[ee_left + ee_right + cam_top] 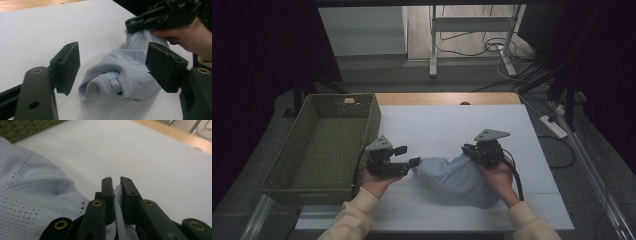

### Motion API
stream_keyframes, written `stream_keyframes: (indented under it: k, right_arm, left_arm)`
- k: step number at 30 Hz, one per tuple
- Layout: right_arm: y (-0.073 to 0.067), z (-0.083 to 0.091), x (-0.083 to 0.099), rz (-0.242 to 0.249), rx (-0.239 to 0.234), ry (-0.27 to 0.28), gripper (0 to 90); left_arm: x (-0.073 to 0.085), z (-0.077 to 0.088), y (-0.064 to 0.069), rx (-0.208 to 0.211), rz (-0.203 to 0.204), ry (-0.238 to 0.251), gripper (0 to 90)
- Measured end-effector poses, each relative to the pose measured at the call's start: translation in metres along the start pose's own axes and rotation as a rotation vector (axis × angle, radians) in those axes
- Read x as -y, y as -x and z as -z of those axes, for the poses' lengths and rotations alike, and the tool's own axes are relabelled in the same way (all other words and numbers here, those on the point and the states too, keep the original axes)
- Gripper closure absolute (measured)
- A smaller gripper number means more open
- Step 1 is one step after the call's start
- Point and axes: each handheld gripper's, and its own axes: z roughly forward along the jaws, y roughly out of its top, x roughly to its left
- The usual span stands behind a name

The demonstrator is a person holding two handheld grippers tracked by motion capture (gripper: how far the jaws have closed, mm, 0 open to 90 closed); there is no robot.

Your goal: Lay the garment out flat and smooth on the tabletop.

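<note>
While my right tongs pinch a fold of the pale blue garment, my left tongs wait released just beside its other end. In the right gripper view the two black jaws stand nearly together with a ribbed strip of the blue cloth squeezed between them, so that grip is clenched on the fabric. No earlier look is at hand, so I say only that the cloth is caught there now.

The garment lies in a loose heap on the white counter, near the front edge, between my two hands. In the left gripper view its rolled, ribbed cuff sits on the counter between my spread jaws, touching neither pad; the jaws stand wide apart on either side of it. Farther off in that same view, my right tongs hold the far part of the cloth lifted a little off the counter, with my right hand behind them.

To the left of the counter, just beside my left hand, stands a green woven basket, well apart from the garment.
</note>
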Motion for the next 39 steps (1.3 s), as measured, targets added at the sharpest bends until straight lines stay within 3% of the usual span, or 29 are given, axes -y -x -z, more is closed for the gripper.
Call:
stream_keyframes:
  k: [7, 13, 17, 20, 24, 27, 39]
  right_arm:
    - [0.002, 0.029, -0.019, 0.021, 0.071, 0.159, 81.6]
    - [0.006, 0.065, -0.035, 0.024, 0.141, 0.314, 81.9]
    - [0.009, 0.078, -0.038, 0.030, 0.176, 0.354, 81.8]
    - [0.017, 0.070, -0.029, -0.005, 0.168, 0.291, 81.7]
    - [0.028, 0.045, -0.006, -0.036, 0.161, 0.153, 81.6]
    - [0.033, 0.034, 0.006, -0.052, 0.168, 0.097, 81.6]
    - [0.055, 0.019, 0.030, -0.127, 0.222, -0.016, 80.9]
  left_arm:
    - [0.000, 0.001, 0.000, -0.001, 0.000, 0.003, 28.2]
    - [-0.001, 0.002, -0.001, -0.003, 0.003, 0.009, 28.2]
    - [0.000, 0.001, -0.001, -0.004, 0.002, 0.006, 28.2]
    - [0.000, 0.001, 0.000, -0.004, 0.002, 0.006, 28.2]
    - [0.000, 0.001, -0.001, -0.004, 0.002, 0.002, 28.2]
    - [0.000, 0.001, -0.001, -0.004, 0.003, 0.002, 28.2]
    - [0.000, 0.001, -0.001, -0.005, 0.002, 0.000, 28.2]
